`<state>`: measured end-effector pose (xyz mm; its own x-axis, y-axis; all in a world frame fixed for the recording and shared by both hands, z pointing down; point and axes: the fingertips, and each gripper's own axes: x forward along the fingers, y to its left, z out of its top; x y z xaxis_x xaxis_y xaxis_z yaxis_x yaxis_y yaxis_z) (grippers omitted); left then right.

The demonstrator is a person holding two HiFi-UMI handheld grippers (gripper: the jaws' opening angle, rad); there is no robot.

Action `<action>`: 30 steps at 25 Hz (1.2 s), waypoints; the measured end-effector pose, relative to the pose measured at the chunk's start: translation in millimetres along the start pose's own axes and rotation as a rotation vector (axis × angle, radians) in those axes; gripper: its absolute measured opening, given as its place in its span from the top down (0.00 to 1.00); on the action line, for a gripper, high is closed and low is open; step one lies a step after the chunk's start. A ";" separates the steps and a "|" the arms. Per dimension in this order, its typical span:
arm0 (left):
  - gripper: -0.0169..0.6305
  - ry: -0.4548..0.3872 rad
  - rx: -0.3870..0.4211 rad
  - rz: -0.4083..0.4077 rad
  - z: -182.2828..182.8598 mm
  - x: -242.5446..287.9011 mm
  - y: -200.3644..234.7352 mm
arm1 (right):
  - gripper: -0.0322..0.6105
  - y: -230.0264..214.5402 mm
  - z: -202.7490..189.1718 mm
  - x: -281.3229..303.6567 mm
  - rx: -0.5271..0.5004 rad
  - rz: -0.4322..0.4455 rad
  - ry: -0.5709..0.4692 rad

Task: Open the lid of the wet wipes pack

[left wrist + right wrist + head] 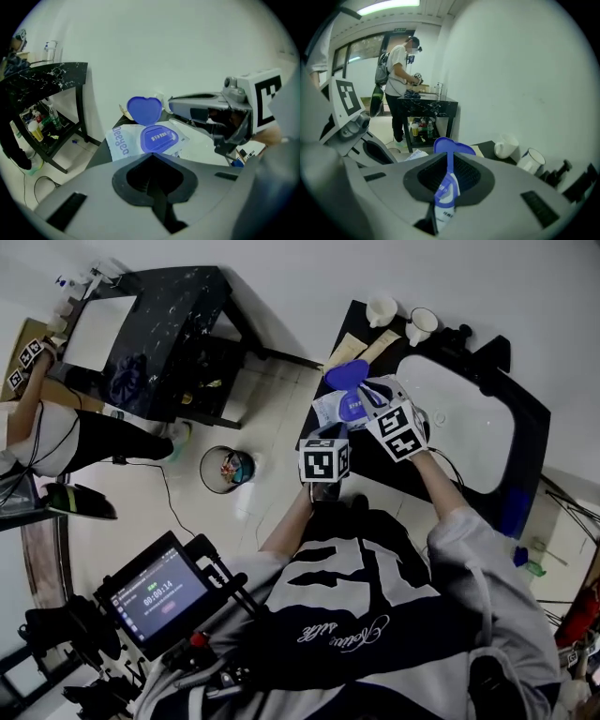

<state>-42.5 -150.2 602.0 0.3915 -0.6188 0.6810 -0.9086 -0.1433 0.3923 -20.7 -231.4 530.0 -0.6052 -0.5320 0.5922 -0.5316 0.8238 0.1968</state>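
Note:
The wet wipes pack (336, 411) lies on the black counter (361, 460), white with a blue lid frame (158, 138). Its blue lid (345, 373) stands flipped up at the far side, and it shows face-on in the left gripper view (144, 109). My left gripper (151, 157) is shut on the pack's near edge, which disappears under its jaws. My right gripper (449, 157) is open. The upright lid (451, 146) stands edge-on between its jaws with a dark gap on each side. In the head view both grippers, left (323, 426) and right (370, 399), meet at the pack.
Two white mugs (382, 307) (421, 324) stand at the counter's far edge. A white sink (459, 427) lies right of the pack. A bin (227, 470) sits on the floor, and another person (37, 427) works at a black marble table (159, 324) to the left.

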 end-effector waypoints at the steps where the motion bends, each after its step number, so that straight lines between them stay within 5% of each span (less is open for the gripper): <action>1: 0.98 -0.023 -0.001 -0.006 3.3 -4.7 -3.2 | 0.89 2.6 -3.5 -6.8 0.049 -0.011 -0.010; 11: 0.98 -0.244 0.091 -0.047 20.6 -79.5 -56.9 | 0.90 35.5 -12.4 -110.4 0.481 -0.106 -0.201; 19: 0.98 -0.370 0.170 -0.105 46.8 -112.4 -79.4 | 0.95 42.8 -4.0 -137.1 0.511 -0.126 -0.254; 30: 0.98 -0.415 0.232 -0.169 50.6 -123.8 -109.8 | 0.95 54.3 2.5 -163.0 0.485 -0.148 -0.289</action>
<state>1.5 -97.0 443.4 0.4883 -0.8201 0.2984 -0.8642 -0.4068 0.2962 47.6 -100.5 442.2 -0.6045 -0.7226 0.3353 -0.7923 0.5890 -0.1590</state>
